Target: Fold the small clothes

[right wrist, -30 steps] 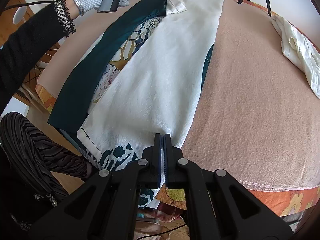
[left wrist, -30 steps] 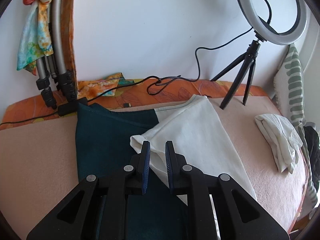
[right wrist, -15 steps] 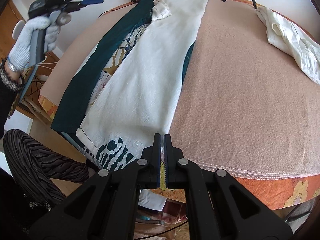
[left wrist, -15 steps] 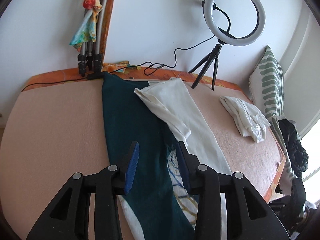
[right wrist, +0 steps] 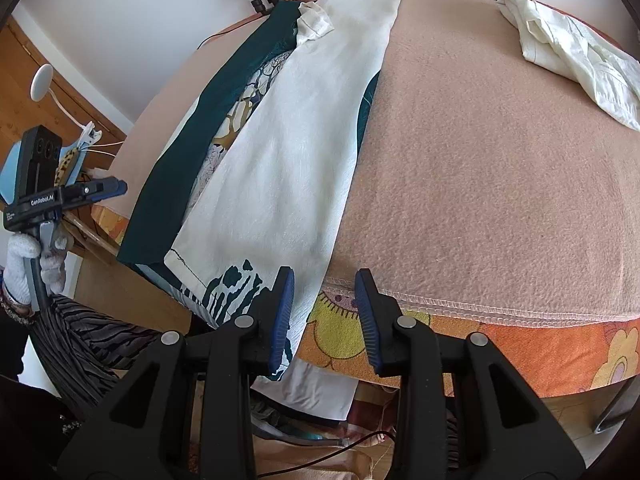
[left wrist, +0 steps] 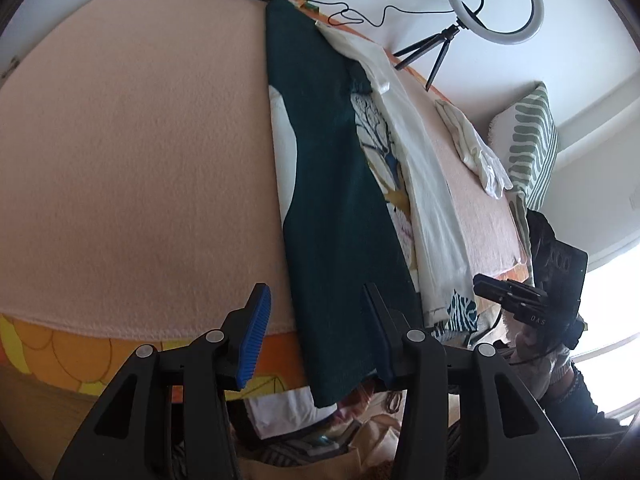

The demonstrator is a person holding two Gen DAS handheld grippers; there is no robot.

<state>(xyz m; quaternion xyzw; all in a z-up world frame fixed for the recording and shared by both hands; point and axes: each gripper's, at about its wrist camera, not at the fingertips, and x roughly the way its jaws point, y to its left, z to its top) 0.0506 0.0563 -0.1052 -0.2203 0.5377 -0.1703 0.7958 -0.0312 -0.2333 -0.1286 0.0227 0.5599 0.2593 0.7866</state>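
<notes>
The garment, a long piece with a dark teal side, a floral print and a cream-white underside folded over on top, lies stretched lengthwise across the pink blanket, its near end hanging over the bed's edge. The right gripper sits at that edge with its fingers spread wide and nothing between them (the cream fabric lies just beside its left finger). The left gripper hovers over the teal strip's near end, also wide apart and empty. A folded white garment rests well apart on the blanket, near a ring light on its tripod.
</notes>
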